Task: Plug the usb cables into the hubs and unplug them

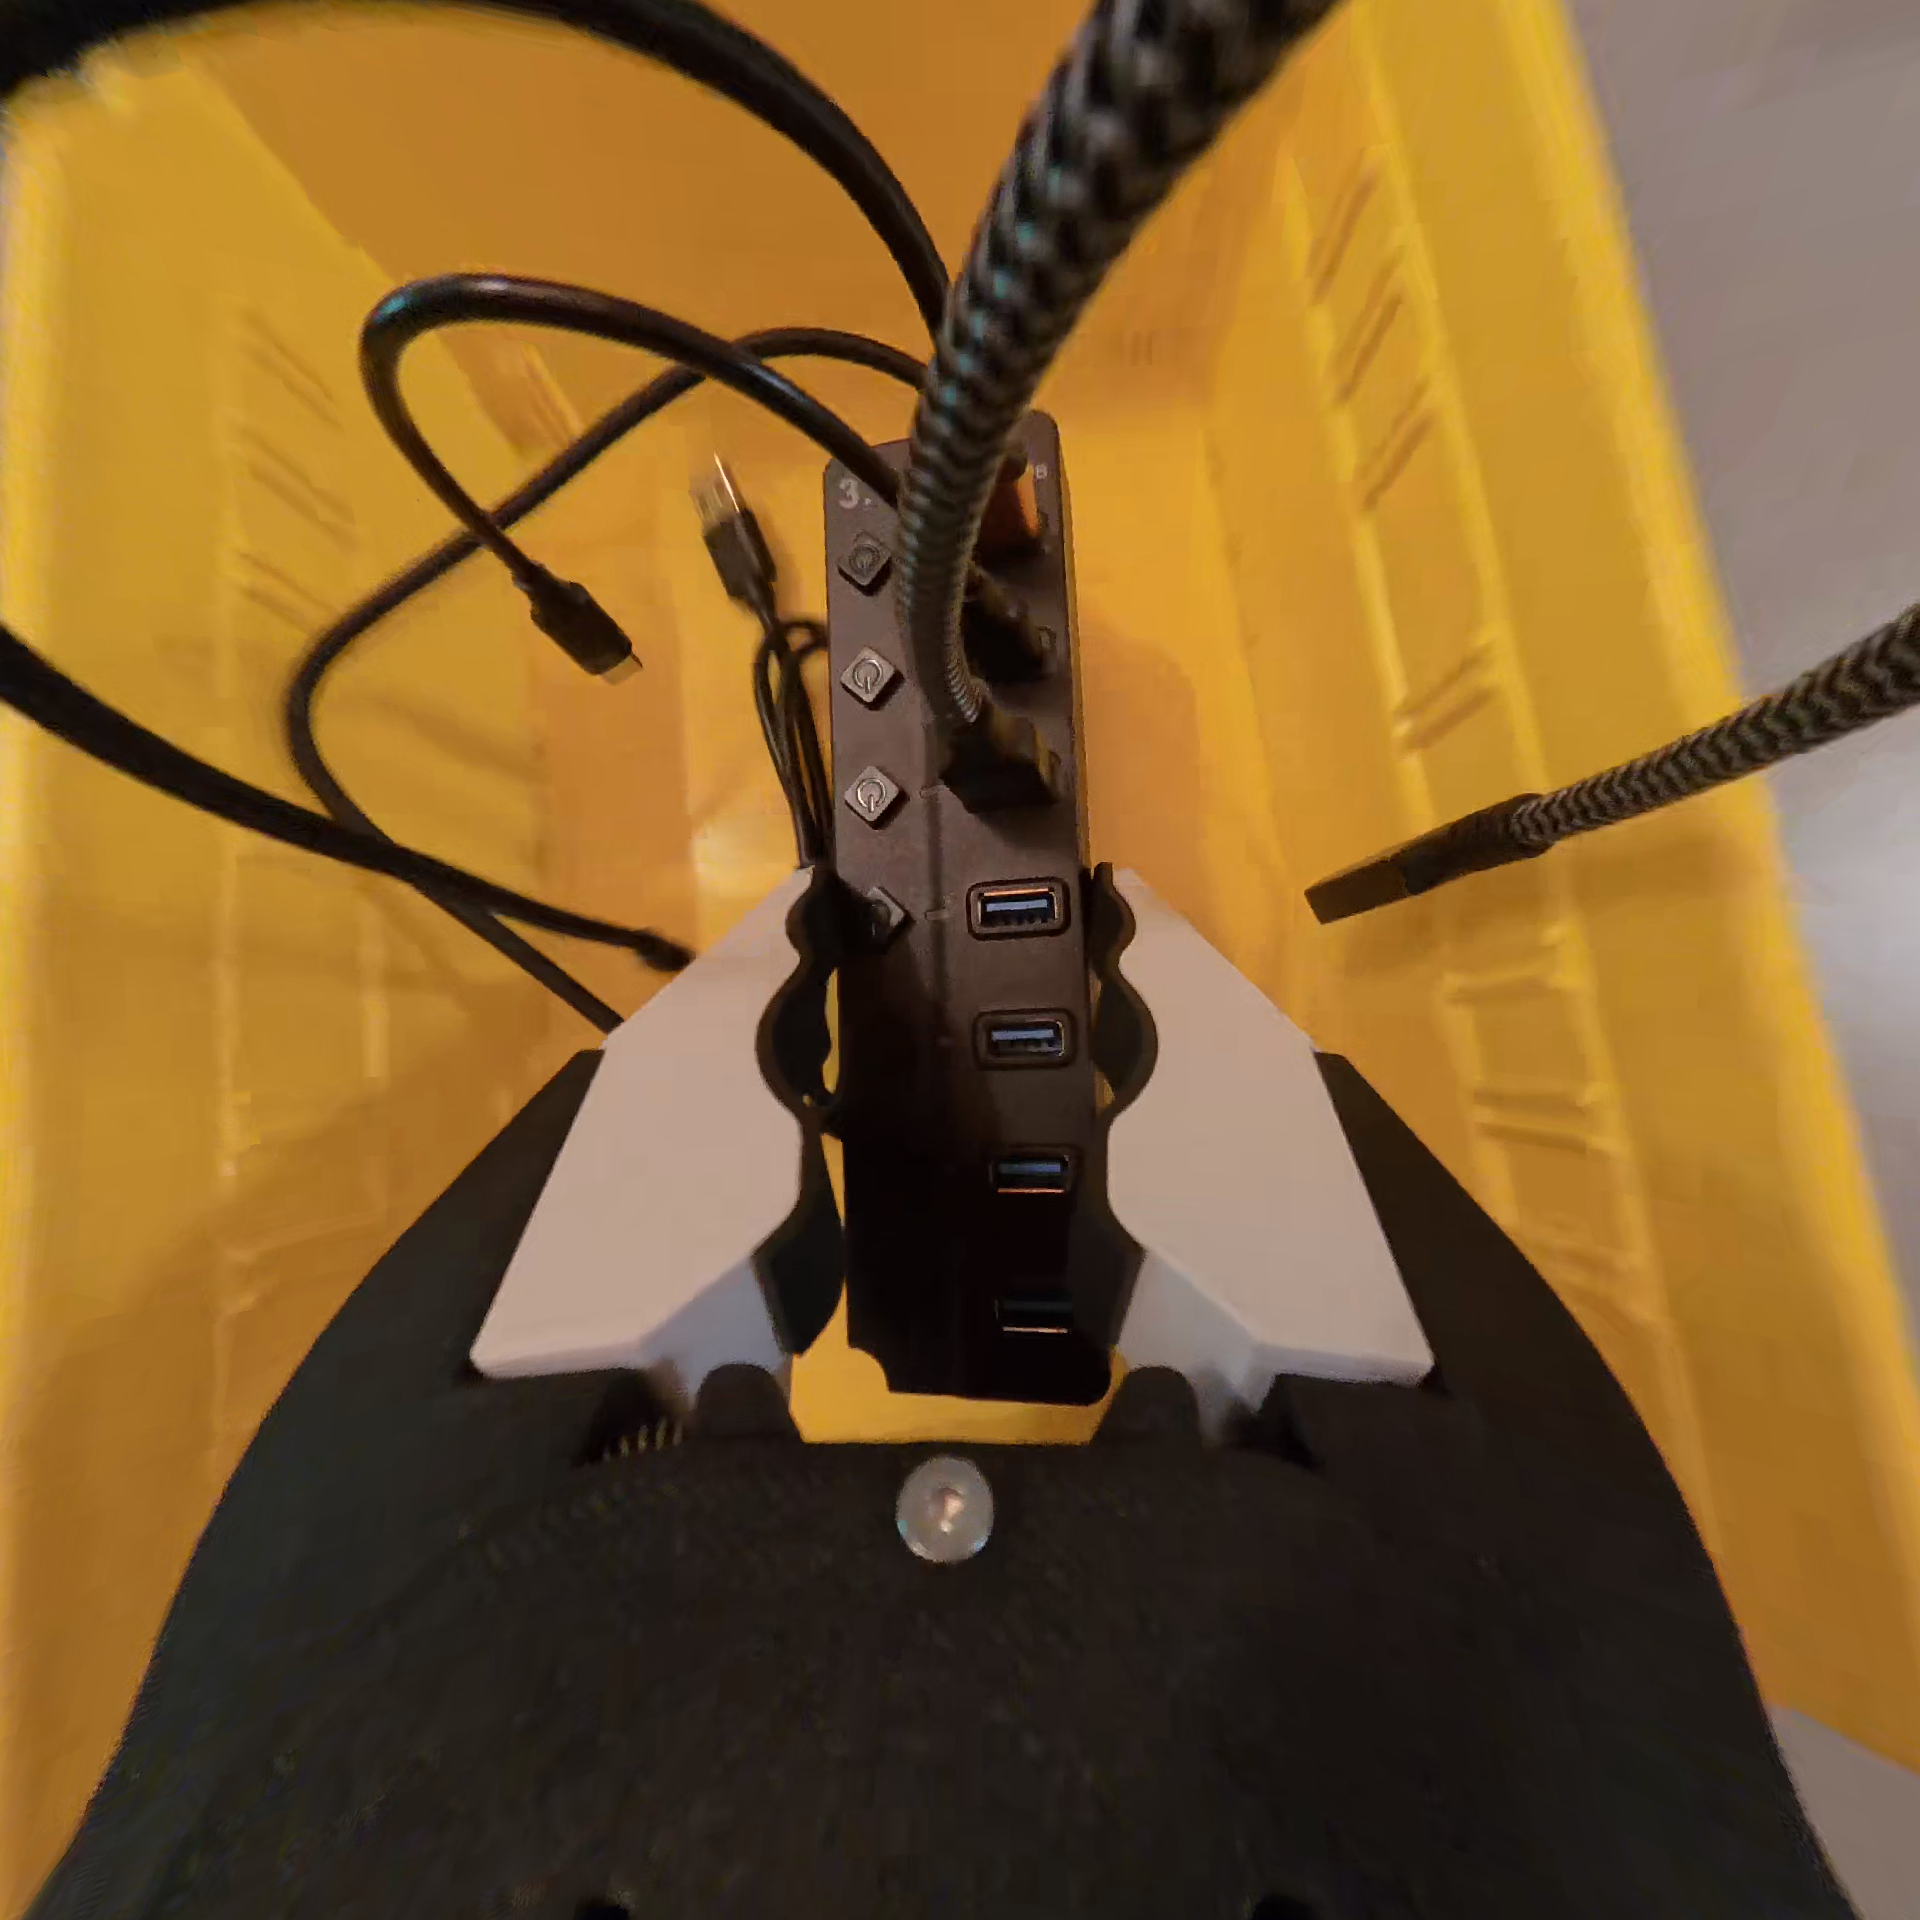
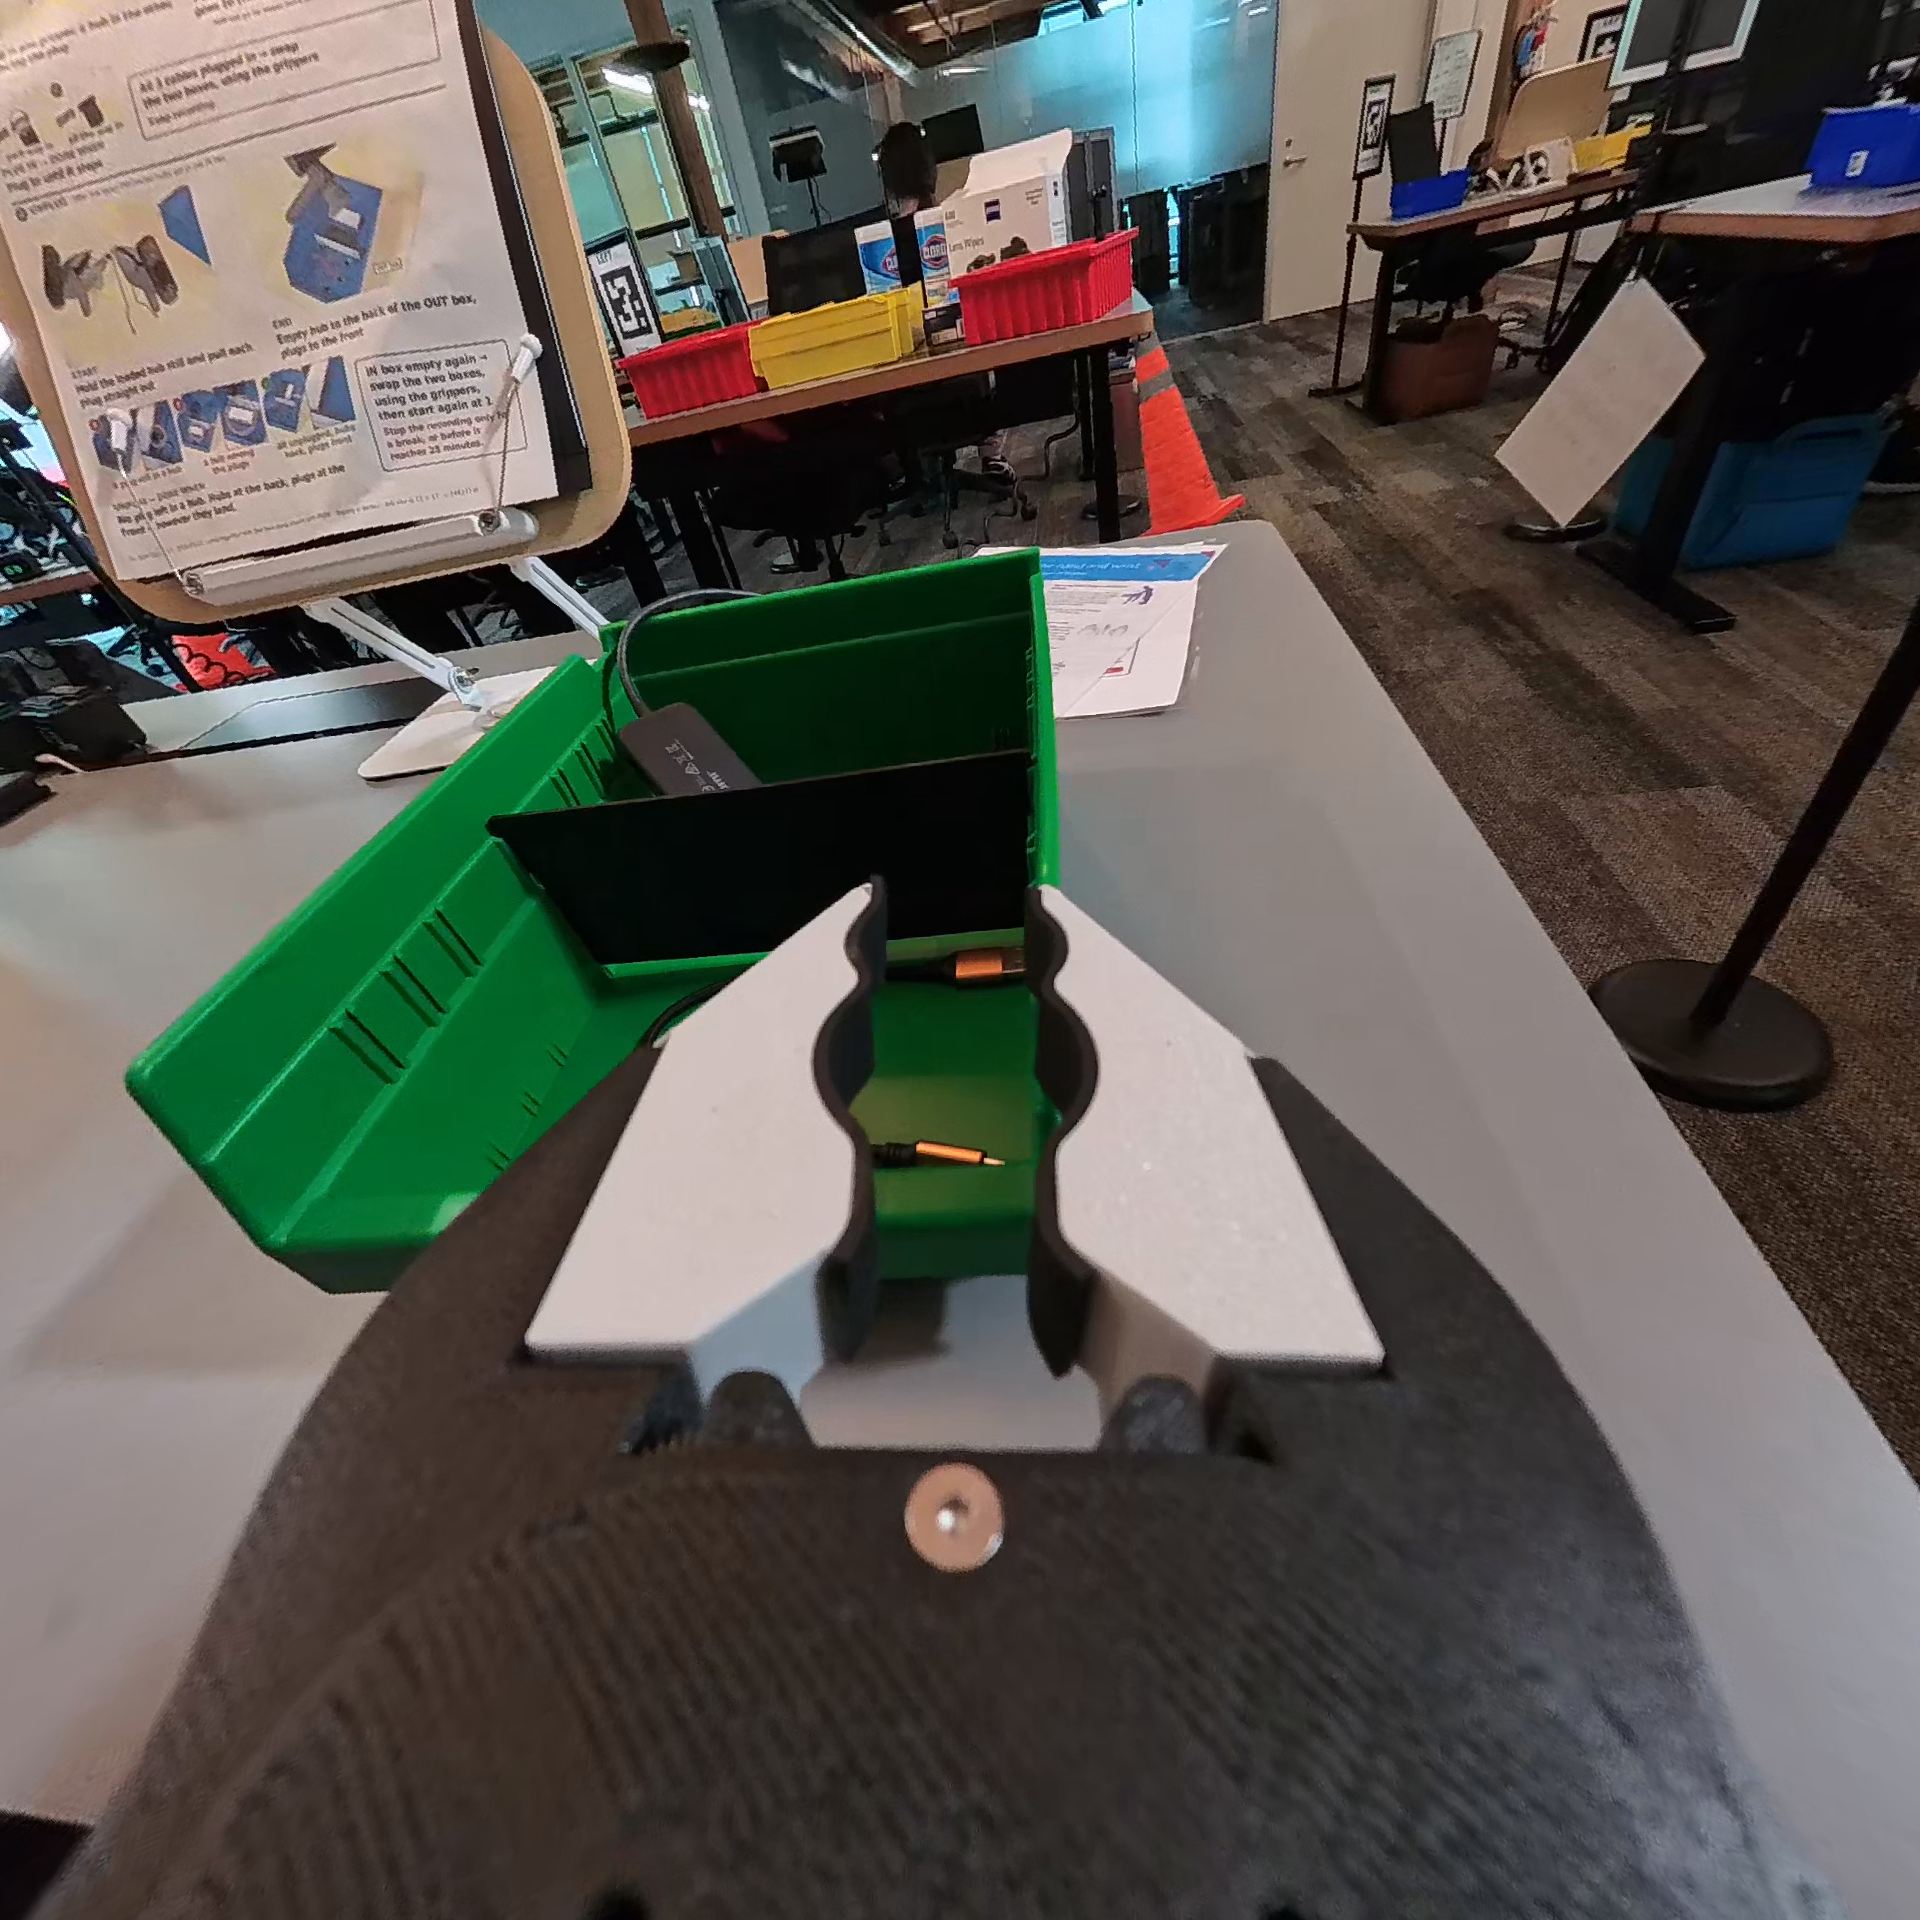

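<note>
My left gripper (image 1: 961, 904) is shut on a long black USB hub (image 1: 961, 1039) and holds it over a yellow bin (image 1: 1403, 623). A braided cable (image 1: 997, 343) is plugged into one of the hub's far ports; the near ports (image 1: 1018, 909) are bare. A loose braided plug (image 1: 1382, 883) hangs at the right, and loose black plugs (image 1: 582, 634) hang at the left. My right gripper (image 2: 956, 909) is open and empty above the front of a green bin (image 2: 416, 1039). Orange-tipped plugs (image 2: 951, 1153) lie in its front compartment. Another dark hub (image 2: 691, 753) lies behind the black divider (image 2: 758, 862).
The green bin sits on a grey table (image 2: 1299, 935). An instruction sheet on a stand (image 2: 281, 291) is at the back left, papers (image 2: 1122, 634) behind the bin. A black post base (image 2: 1714, 1029) stands on the carpet right of the table edge.
</note>
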Motion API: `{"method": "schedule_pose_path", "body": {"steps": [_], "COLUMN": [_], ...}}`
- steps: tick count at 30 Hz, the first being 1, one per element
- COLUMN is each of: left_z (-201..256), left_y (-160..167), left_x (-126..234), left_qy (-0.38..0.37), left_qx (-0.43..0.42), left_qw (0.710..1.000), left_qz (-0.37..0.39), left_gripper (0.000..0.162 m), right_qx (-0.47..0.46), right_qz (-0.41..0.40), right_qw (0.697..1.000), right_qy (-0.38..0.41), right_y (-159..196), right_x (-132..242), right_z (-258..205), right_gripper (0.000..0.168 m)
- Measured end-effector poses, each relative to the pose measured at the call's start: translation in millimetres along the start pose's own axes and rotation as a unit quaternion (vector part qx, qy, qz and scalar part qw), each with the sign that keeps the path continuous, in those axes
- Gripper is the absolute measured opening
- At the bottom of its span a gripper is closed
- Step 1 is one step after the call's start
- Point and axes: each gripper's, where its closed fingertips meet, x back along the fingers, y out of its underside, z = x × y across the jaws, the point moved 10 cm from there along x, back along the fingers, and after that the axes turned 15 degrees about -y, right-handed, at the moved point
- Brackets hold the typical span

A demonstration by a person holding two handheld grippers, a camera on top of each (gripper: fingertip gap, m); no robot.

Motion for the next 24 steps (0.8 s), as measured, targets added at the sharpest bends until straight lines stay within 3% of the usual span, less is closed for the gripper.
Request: {"method": "schedule_pose_path", "body": {"steps": [9,19,24], "left_z": [-20,3,23], "left_y": [-47,-67,-63], "left_x": [102,247,292], "left_qy": [-0.034,-0.056,0.003], "left_qx": [0.068,0.075,0.062], "left_qw": [0.976,0.890,0.863], "left_qz": [0.203,0.447,0.502], "left_gripper": [0.048,0.048,0.048], "right_qx": [0.003,0.067,0.148], "right_qz": [-0.001,0.046,0.082], "right_qw": [1.000,0.997,0.985], "right_qy": [-0.001,0.000,-0.014], "right_y": [0,-17,-32], "right_x": [-1,6,6], "right_z": [-2,-24,-63], "right_gripper": [0.025,0.022,0.021]}}
